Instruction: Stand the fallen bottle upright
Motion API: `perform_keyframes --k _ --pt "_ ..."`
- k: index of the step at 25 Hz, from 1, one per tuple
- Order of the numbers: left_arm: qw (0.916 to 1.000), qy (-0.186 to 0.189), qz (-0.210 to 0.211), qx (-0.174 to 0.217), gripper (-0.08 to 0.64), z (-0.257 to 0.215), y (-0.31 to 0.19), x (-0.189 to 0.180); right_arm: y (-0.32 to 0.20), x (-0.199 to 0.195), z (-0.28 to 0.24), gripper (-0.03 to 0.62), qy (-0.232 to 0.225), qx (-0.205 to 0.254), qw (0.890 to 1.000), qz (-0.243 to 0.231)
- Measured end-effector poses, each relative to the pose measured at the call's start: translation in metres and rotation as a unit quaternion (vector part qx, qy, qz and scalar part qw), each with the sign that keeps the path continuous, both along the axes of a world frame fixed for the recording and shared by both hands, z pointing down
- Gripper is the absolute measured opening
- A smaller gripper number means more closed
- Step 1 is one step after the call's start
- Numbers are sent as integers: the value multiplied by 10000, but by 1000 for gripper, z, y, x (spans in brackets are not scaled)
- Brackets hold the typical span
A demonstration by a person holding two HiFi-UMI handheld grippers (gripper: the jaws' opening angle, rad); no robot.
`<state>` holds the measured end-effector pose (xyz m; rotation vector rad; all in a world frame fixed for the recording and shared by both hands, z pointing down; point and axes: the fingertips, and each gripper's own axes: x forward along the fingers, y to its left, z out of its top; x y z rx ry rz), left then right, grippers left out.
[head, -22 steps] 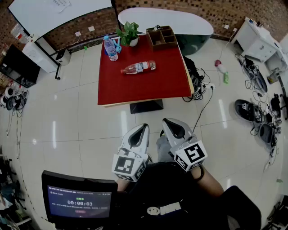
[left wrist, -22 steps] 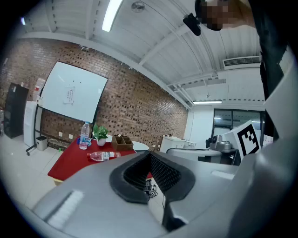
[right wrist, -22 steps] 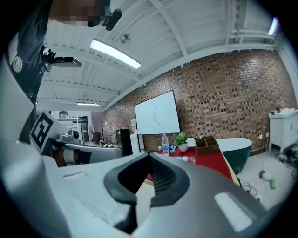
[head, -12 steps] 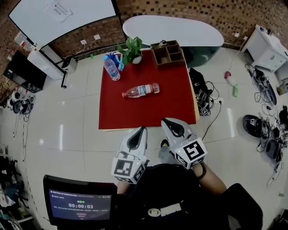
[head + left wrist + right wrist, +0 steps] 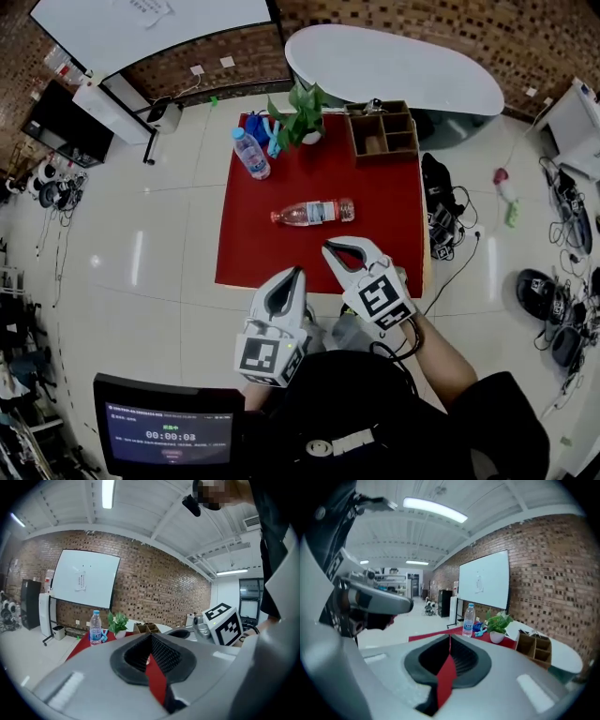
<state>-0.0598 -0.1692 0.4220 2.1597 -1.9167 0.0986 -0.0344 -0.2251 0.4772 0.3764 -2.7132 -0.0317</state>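
The fallen clear bottle (image 5: 314,213) with a red cap and label lies on its side in the middle of the red table (image 5: 244,253), cap to the left. My left gripper (image 5: 295,272) is shut and empty, just short of the table's near edge. My right gripper (image 5: 336,247) is shut and empty too, its tip over the near edge, a short way in front of the bottle. In the left gripper view the jaws (image 5: 150,639) meet, with only a strip of red table below. The right gripper view shows the same at its jaws (image 5: 450,641).
An upright water bottle (image 5: 251,153) stands at the table's far left, and it also shows in the gripper views (image 5: 95,626) (image 5: 468,619). A potted plant (image 5: 305,112) and a wooden organiser (image 5: 384,133) stand at the far edge. Cables (image 5: 445,220) lie on the floor to the right. A monitor (image 5: 169,431) is at the lower left.
The table has come closer in the head view. Both grippers have moved from over the floor up to the table's near edge, the right one now over it. The bottle has not moved.
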Motion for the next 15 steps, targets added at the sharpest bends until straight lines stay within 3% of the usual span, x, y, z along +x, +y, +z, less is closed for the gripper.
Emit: perform_keyframes --k 2,3,5,7,9,11,13,15 --pt "10000 66 -35 9 8 3 -5 -14 -8 -23 20 20 701 356 9959 -436" --pt "9999 96 -35 14 6 4 -7 -20 -10 -35 32 61 1055 475 9910 -671" --pt "9999 128 -35 14 7 5 -9 -33 -13 -59 58 189 1708 666 9769 -1095" --pt "9998 158 -108 30 8 5 -10 -49 -23 -84 85 213 2302 954 9581 -1411" --pt "9994 211 -260 34 6 7 -10 -67 -40 -110 118 216 2983 1414 9291 -1666" --pt "9988 247 -422 47 8 7 -7 -84 -54 -131 155 216 3730 1850 8870 -1994" --pt "9979 257 -588 59 6 8 -2 -100 -61 -146 187 216 4324 2005 8488 -2287" --pt "9968 227 -765 83 8 9 3 -119 -66 -157 211 216 4742 2077 8215 -2389"
